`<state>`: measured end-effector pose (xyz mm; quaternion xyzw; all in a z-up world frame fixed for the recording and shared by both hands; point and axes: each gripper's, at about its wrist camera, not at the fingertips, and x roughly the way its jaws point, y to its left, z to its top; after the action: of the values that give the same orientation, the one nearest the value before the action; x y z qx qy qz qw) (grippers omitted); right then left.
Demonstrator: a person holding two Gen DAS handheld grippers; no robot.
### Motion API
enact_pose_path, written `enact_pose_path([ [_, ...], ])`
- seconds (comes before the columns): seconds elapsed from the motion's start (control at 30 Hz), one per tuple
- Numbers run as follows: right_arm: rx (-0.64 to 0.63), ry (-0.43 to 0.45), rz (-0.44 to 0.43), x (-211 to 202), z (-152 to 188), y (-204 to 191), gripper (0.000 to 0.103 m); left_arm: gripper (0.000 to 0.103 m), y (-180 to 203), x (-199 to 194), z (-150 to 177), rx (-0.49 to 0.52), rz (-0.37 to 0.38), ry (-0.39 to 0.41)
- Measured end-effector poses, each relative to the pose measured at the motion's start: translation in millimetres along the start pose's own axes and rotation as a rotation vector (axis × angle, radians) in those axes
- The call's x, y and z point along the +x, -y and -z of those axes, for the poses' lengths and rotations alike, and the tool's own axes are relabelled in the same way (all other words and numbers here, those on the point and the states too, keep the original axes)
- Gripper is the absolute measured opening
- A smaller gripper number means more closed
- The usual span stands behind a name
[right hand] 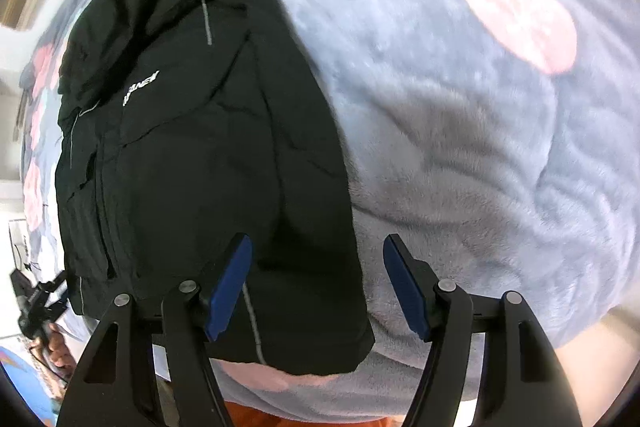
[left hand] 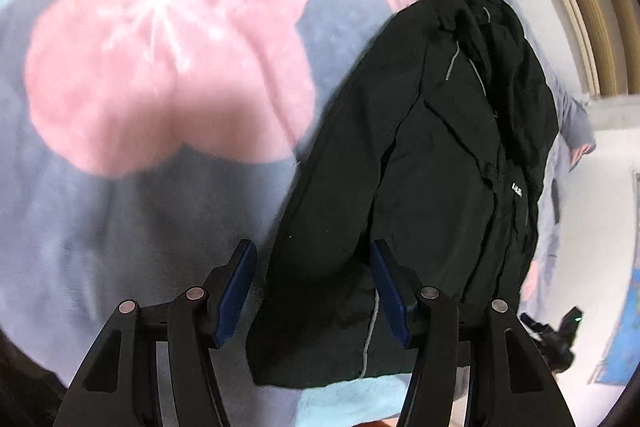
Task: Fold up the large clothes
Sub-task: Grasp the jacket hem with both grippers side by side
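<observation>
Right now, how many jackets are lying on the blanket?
1. A black jacket lies lengthwise on the blanket, its bottom hem nearest both grippers and its collar at the far end. Nothing else shows, though something could be hidden beneath it.

You have a bed covered by a plush grey-blue blanket printed with big pink flowers and pale teal patches. A black jacket lies flat directly on the blanket, lengthwise, just right of the largest flower.

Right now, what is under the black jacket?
The jacket lies on a fluffy grey blanket with pink spots. Whatever the blanket looks like right beneath it is covered.
</observation>
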<state>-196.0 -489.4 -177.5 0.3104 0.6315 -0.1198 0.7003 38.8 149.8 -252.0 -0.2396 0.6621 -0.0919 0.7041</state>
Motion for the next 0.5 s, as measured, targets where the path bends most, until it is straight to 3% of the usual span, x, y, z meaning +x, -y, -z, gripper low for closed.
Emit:
enact_pose_path([
  [0.13, 0.023, -0.005, -0.034, 9, 0, 10, 0.071, 0.060, 5, 5, 5, 0.016, 0.029, -0.005],
  [0.37, 0.033, -0.031, -0.057, 27, 6, 12, 0.071, 0.060, 19, 15, 6, 0.087, -0.002, -0.027],
  [0.43, 0.044, -0.051, -0.080, 35, 9, 13, 0.071, 0.046, 23, 14, 7, 0.119, -0.011, -0.024],
  [0.5, 0.045, -0.062, -0.106, 38, 13, 12, 0.071, 0.039, 26, 10, 10, 0.141, -0.001, -0.025],
])
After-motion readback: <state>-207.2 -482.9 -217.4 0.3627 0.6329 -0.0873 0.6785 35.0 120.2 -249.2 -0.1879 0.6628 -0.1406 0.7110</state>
